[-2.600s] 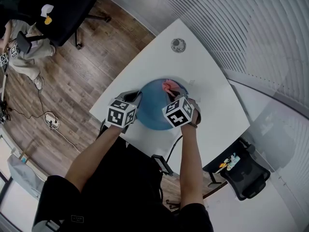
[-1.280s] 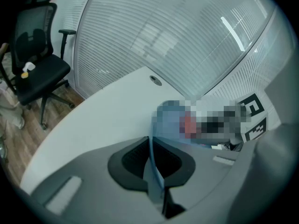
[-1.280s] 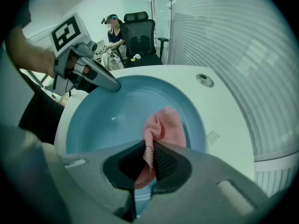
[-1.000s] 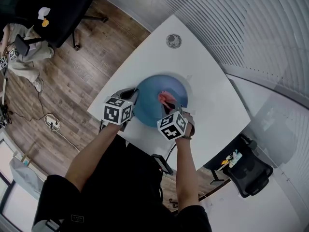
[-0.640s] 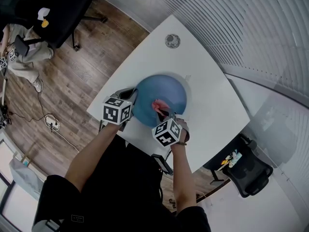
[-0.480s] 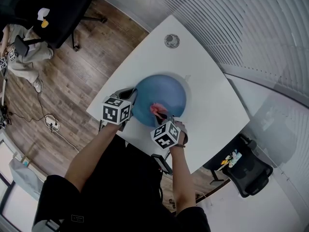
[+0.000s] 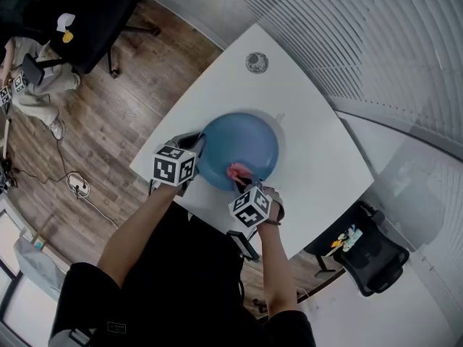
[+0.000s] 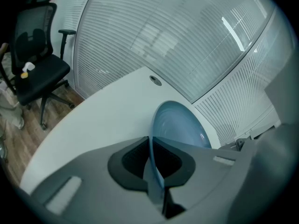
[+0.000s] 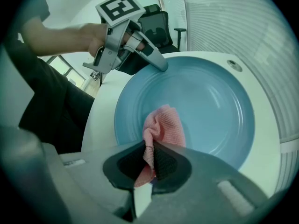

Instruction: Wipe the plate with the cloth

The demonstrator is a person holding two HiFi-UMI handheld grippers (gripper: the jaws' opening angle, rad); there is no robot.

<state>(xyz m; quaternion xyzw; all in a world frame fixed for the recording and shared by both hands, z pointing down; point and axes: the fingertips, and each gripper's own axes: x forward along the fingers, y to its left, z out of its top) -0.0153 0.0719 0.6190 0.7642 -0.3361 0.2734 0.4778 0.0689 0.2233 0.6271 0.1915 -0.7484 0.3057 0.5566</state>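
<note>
A round blue plate (image 7: 242,147) lies on the white table (image 7: 311,136). My left gripper (image 7: 197,147) is shut on the plate's left rim (image 8: 152,148), whose edge runs between the jaws in the left gripper view. A pink cloth (image 7: 237,170) rests on the plate's near part. My right gripper (image 7: 244,183) is shut on the cloth (image 9: 161,127), which bunches between the jaws and spreads onto the blue plate (image 9: 205,101). The left gripper (image 9: 161,65) shows at the plate's far rim in the right gripper view.
A small round fitting (image 7: 255,62) sits in the table's far part. A black office chair (image 7: 372,259) stands at the right, another chair (image 7: 79,13) at the upper left. Wooden floor (image 7: 108,114) lies left of the table, with a cable on it.
My right gripper has dragged the cloth across the plate from its far right part toward the near edge. The left gripper and the plate have stayed put.
</note>
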